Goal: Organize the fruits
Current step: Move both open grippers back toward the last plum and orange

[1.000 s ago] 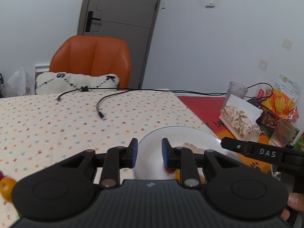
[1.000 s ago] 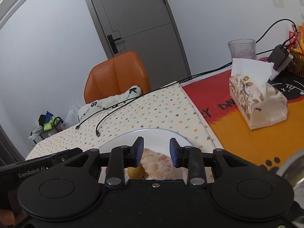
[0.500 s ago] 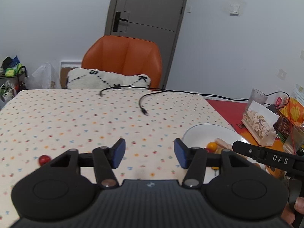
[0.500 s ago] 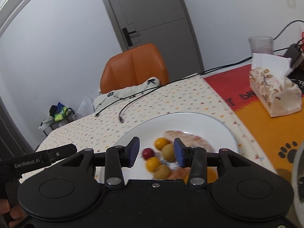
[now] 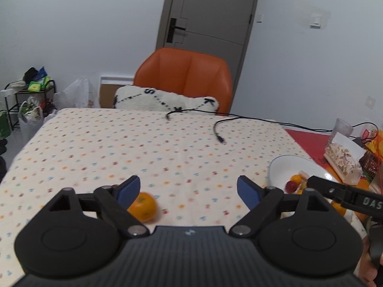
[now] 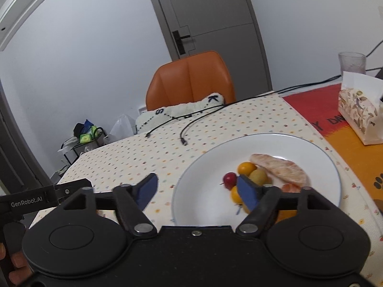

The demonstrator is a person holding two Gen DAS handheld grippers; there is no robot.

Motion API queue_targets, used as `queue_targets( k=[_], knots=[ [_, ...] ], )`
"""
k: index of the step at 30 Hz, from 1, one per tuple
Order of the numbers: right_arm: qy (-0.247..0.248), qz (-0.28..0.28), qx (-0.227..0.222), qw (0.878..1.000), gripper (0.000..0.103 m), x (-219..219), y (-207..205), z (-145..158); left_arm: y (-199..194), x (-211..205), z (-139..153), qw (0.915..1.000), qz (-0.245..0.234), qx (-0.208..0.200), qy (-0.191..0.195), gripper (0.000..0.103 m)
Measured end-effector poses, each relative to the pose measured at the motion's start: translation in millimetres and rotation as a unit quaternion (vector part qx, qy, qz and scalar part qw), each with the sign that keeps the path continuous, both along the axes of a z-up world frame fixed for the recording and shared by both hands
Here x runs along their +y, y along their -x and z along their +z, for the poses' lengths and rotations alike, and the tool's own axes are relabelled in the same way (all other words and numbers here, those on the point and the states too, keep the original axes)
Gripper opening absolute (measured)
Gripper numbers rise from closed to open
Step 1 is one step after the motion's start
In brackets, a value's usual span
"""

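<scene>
My left gripper (image 5: pixel 189 189) is wide open and empty above the dotted tablecloth (image 5: pixel 155 148). An orange (image 5: pixel 143 206) lies on the cloth just behind its left finger (image 5: pixel 128 189). The white plate (image 5: pixel 282 165) sits to the right, holding small fruits. My right gripper (image 6: pixel 197 190) is open and empty over the near left rim of the plate (image 6: pixel 191 174). On the plate lie a red cherry (image 6: pixel 229 179), a yellow fruit (image 6: pixel 246 168), a green fruit (image 6: pixel 258 176), a pomelo segment (image 6: pixel 280 169) and more fruit partly hidden by the right finger (image 6: pixel 247 192).
Two black cables (image 5: pixel 219 131) lie across the far side of the table. An orange chair (image 5: pixel 186 76) with a white cushion (image 5: pixel 165 100) stands behind it. A tissue box (image 6: pixel 361 114) and a glass (image 6: pixel 352 63) stand on the red-orange mat at the right.
Both grippers opened wider. The left one swung left, away from the plate, and the orange came into view. The right one pulled back, showing more of the plate.
</scene>
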State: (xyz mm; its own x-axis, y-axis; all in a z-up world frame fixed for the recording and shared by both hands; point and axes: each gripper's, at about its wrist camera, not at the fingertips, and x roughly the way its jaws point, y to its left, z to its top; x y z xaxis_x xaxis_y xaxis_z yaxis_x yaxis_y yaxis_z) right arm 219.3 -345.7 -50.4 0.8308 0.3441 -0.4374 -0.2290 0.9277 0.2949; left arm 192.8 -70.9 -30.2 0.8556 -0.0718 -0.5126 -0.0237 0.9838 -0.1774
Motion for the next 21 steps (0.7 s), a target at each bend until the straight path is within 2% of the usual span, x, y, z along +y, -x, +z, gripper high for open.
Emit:
queue_targets(
  k=[7, 21],
  knots=[
    [-0.006, 0.006, 0.002, 1.000, 0.101, 17, 7, -2, 11, 21, -6, 0.9998, 0.014, 0.012, -0.003, 0.088],
    [0.006, 0.044, 0.021, 0.999, 0.103, 55, 13, -9, 22, 56, -21, 0.9990, 0.027, 0.037, 0.005, 0.089]
  ],
)
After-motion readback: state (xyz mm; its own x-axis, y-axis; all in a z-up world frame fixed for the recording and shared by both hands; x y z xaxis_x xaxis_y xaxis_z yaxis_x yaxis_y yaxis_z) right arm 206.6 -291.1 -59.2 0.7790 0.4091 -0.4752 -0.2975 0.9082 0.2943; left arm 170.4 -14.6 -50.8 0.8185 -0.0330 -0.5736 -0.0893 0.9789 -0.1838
